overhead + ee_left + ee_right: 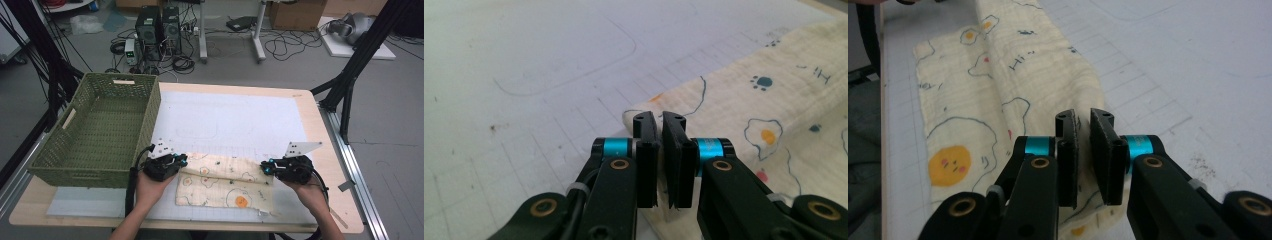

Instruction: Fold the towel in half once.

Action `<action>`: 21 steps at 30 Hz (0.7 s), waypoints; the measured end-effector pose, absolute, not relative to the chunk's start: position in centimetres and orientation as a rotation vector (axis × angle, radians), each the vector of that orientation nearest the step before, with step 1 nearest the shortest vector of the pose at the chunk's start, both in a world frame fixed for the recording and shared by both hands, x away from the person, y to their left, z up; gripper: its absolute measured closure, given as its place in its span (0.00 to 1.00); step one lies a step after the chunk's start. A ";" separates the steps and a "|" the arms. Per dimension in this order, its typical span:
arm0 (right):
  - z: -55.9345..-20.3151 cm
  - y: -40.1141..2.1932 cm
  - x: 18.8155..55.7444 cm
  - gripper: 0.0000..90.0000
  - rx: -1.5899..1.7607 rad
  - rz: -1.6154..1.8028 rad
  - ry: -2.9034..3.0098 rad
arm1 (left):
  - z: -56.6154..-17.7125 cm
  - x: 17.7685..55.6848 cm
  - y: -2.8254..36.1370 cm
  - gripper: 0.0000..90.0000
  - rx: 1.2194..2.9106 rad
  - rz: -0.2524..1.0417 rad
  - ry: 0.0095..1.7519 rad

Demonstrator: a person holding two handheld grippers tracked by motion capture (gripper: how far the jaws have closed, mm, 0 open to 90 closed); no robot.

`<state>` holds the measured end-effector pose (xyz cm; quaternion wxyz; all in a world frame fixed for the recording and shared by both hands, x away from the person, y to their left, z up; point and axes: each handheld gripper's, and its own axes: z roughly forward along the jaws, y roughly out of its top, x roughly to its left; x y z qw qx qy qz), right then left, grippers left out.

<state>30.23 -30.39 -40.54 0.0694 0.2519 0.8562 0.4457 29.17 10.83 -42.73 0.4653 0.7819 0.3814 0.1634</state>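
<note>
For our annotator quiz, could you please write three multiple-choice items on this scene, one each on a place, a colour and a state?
1. Where does the basket stand?
A. left part of the table
B. right part
C. on the floor

2. What colour is the basket?
A. red
B. green
C. blue

3. How do the left claw and right claw stand at the cloth?
A. wide open above it
B. nearly closed at its two far corners
C. inside the basket

Key: 1 A, it sits left of the cloth; 2 B, green weave; 3 B, the gripper views show jaws close together, cloth between them.
</note>
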 end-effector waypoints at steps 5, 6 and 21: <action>-41.4 -30.4 29.7 0.88 0.756 1.324 2.611 | -42.8 28.1 10.7 0.92 1.950 0.395 0.904; -41.6 -30.4 29.6 0.87 0.771 1.328 2.616 | -42.8 28.0 10.7 0.91 1.955 0.389 0.902; -43.6 -30.2 31.7 0.78 0.871 1.233 2.660 | -43.2 30.4 10.5 0.73 1.946 0.323 0.957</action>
